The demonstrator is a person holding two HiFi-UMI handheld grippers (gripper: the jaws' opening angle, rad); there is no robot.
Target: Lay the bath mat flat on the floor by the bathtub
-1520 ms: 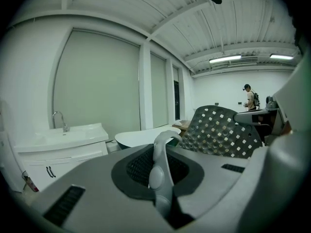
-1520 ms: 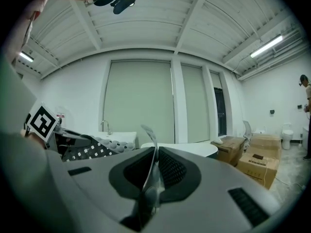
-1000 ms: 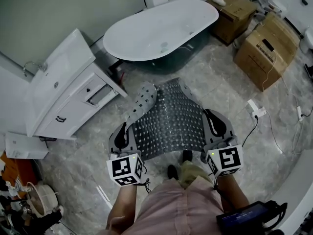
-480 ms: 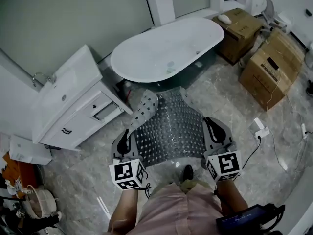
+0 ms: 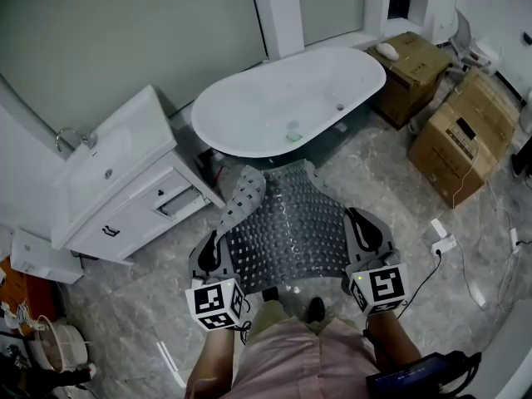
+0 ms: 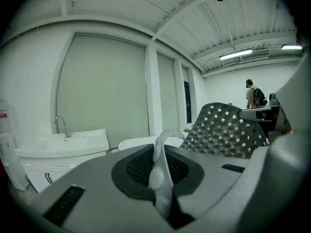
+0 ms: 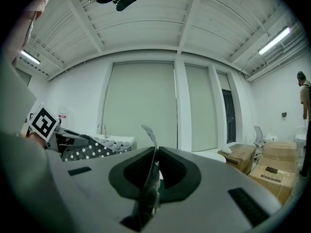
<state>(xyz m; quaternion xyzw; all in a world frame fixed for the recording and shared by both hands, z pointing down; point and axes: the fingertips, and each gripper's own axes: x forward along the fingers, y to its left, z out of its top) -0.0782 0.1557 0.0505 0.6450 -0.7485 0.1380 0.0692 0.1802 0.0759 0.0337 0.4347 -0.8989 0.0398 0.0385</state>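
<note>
— What does the bath mat (image 5: pixel 288 220) look like?

— It is a dark sheet punched all over with small holes, with rows of little shiny bumps across it. Its left edge curls up and over and shows a paler side dotted with round suckers.

— Where is it?

— It is spread between the two grippers in front of the person, above the marble floor (image 5: pixel 399 194). Its far edge reaches toward the foot of the white bathtub (image 5: pixel 283 102). Whether that far edge touches the floor, I cannot tell.

— And the grippers?

— The left gripper (image 5: pixel 208 252) is clenched on the near left corner; a pale fold of the mat sticks up from between its closed jaws. The right gripper (image 5: pixel 366 233) is pinched on the near right corner, with a thin strip of mat standing on edge in its jaws. Both are held level at about the same height (marker cubes toward the person), pointing away toward the tub.

— What else is around?

— A white sink cabinet (image 5: pixel 116 185) stands to the left, and cardboard boxes (image 5: pixel 461 135) stand to the right.
</note>
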